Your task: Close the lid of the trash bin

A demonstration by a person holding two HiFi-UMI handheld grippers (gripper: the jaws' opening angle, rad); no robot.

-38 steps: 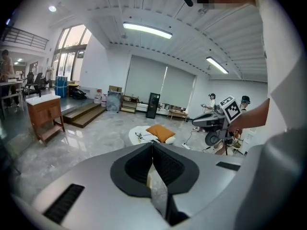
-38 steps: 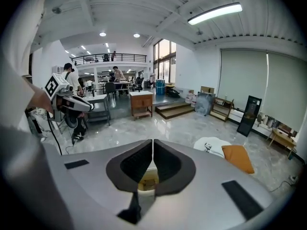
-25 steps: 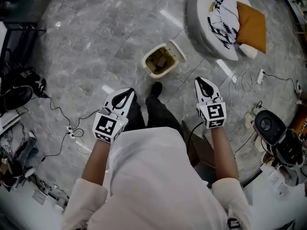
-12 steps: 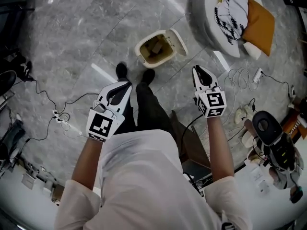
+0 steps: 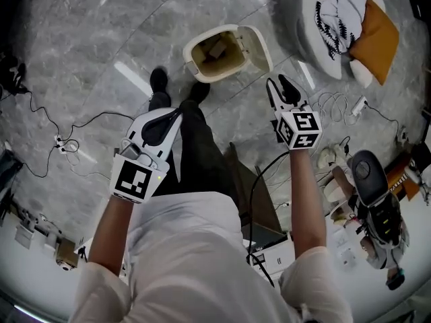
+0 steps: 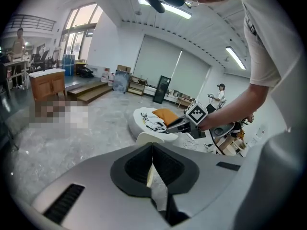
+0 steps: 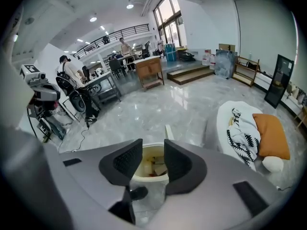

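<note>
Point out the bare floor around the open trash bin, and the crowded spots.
Bare marble floor lies left of and beyond the trash bin, up to the cables at left. A narrow strip runs between its raised lid and the round cushion. Crowded: the person's shoes at the bin's near side, and cords and gear at right.

I see the trash bin on the floor just beyond the shoes, its lid raised at its right, the round seat farther right.
</note>
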